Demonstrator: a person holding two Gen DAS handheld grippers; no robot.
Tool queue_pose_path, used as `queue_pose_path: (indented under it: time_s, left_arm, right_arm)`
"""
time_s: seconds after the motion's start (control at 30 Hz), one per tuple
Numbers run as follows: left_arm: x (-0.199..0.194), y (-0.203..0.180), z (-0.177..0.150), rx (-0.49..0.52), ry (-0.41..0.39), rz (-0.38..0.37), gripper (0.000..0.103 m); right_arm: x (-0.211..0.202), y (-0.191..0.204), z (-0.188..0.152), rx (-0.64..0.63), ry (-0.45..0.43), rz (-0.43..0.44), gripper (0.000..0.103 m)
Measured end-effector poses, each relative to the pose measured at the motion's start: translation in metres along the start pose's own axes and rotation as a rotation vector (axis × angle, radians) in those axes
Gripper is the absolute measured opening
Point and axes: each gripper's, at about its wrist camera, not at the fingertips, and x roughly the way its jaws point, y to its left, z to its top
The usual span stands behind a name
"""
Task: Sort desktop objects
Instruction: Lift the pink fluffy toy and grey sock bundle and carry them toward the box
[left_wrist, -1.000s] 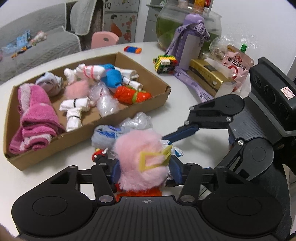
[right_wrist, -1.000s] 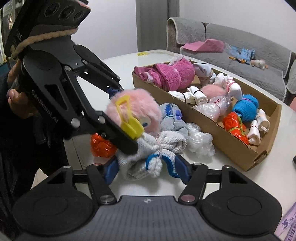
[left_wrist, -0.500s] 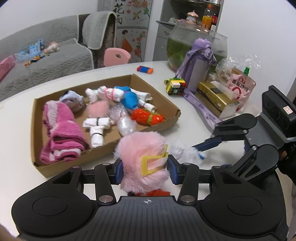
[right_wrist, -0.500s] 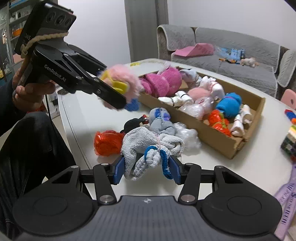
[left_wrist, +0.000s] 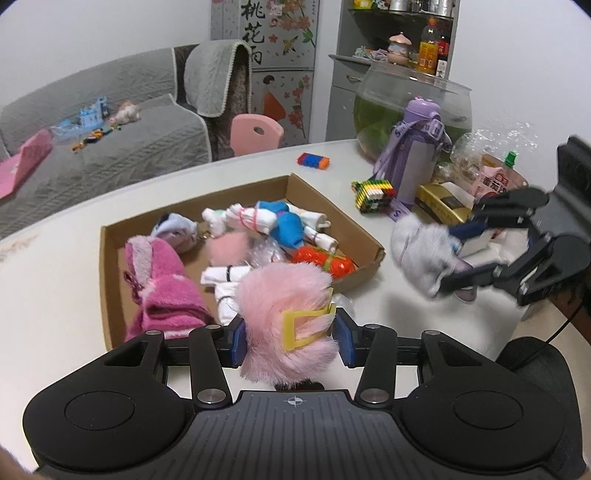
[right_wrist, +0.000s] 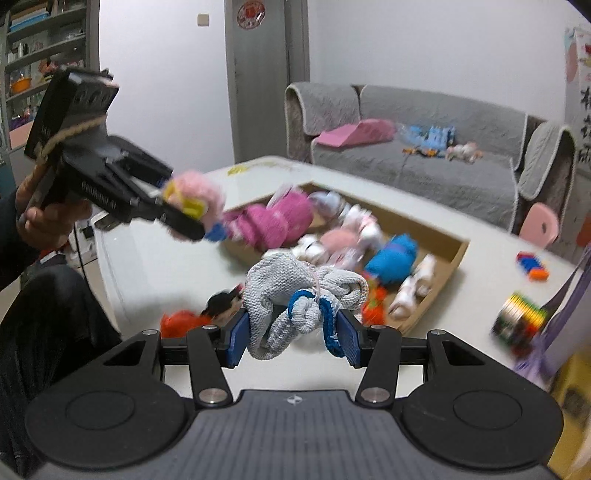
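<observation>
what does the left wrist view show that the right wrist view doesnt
Only the left wrist view shows the fish bowl, the purple bottle and the snack packets. Only the right wrist view shows the hand on the left gripper and the orange mesh bundle. Both show the cardboard box, the pink fluffy ball and the grey sock bundle.

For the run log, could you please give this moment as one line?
left gripper: shut on pink fluffy toy | right gripper: shut on grey sock bundle | cardboard box: partly filled
</observation>
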Motion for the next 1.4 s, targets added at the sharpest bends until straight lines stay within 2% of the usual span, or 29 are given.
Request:
queue_pose_path:
  time_s: [0.33,0.7,1.07,1.4]
  left_arm:
    - [0.001,-0.001,0.021,0.024,-0.019,0.054,0.053]
    - [0.025,0.003,0.059,0.051,-0.007,0.081,0.053]
    - [0.067,0.016,0.093,0.049,0.047,0.114,0.052]
    - [0.110,0.039,0.096,-0.018,0.122,0.115,0.051]
  right_arm:
    - [-0.018,-0.020,0.046,-0.055,-0.077,-0.059,0.047]
    - [-0.003,-0.030,0.083,-0.100,-0.095,-0.069,0.047]
    - [0.022,-0.052,0.103,-0.102,-0.073,-0.081,0.047]
    - [0.061,-0.076,0.099,-0.040,0.012,-0.099,0.047]
